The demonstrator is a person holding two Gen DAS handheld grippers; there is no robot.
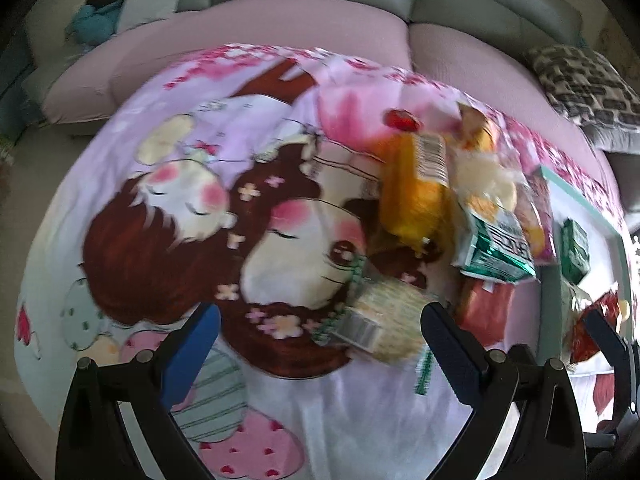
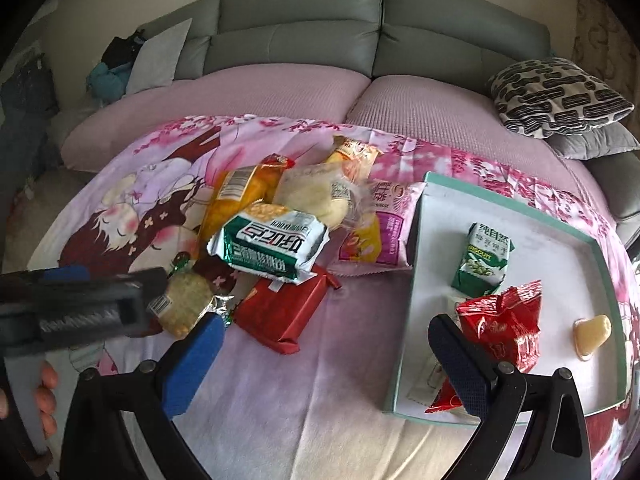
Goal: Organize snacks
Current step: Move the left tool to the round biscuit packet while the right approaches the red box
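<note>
Snack packs lie piled on a cartoon-print cloth (image 2: 280,400): a green-and-white cracker pack (image 2: 272,244), a red pack (image 2: 284,312), an orange pack (image 2: 236,200), a pale bun pack (image 2: 316,196) and a pink pack (image 2: 380,232). A small cracker pack (image 1: 380,320) (image 2: 184,308) lies between the fingers of my open left gripper (image 1: 320,344), close to its right finger and ungripped. My right gripper (image 2: 326,360) stands open over the near left rim of a teal-edged tray (image 2: 520,208). The tray holds a green biscuit pack (image 2: 484,260), a crumpled red wrapper (image 2: 504,328) and a yellowish piece (image 2: 592,336).
A grey sofa with pink seat covers (image 2: 280,92) runs along the back. A black-and-white patterned cushion (image 2: 560,96) sits at the right. The left gripper's body (image 2: 80,304) reaches in from the left in the right wrist view, with a hand (image 2: 46,392) below it.
</note>
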